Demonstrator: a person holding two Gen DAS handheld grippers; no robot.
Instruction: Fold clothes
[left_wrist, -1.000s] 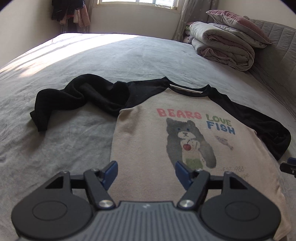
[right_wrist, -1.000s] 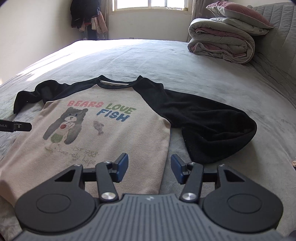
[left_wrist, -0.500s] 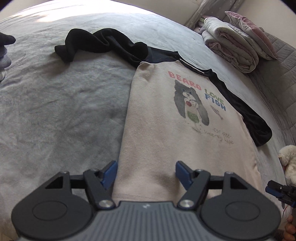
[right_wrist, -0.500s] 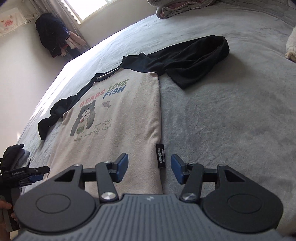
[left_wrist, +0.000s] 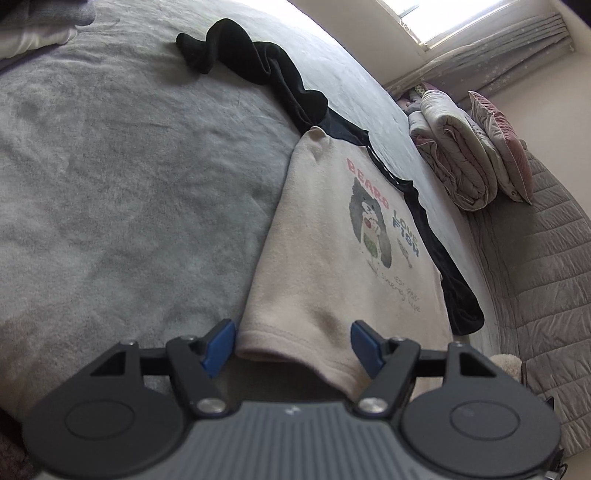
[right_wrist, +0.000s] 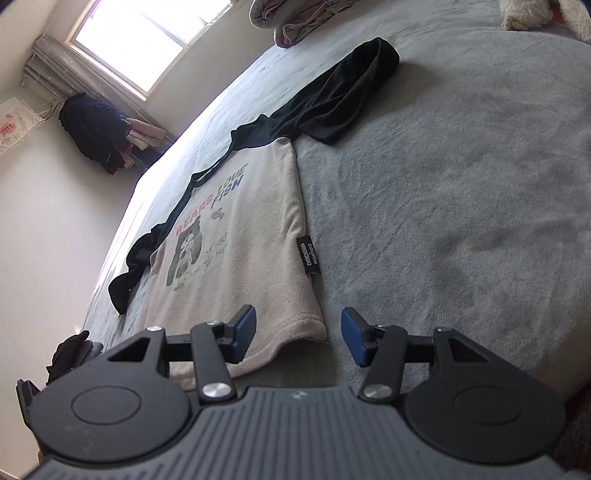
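Cream bear-print shirt — flat on bed, black sleeves spread.

grey fleece bed cover, folded quilt with pink pillow on top at far end, quilted grey headboard, bright window, dark clothes hanging below it, white plush toy at bed edge

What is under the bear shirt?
The shirt lies flat on the grey bed cover; only that cover shows around it. Whatever is directly beneath the fabric is hidden.
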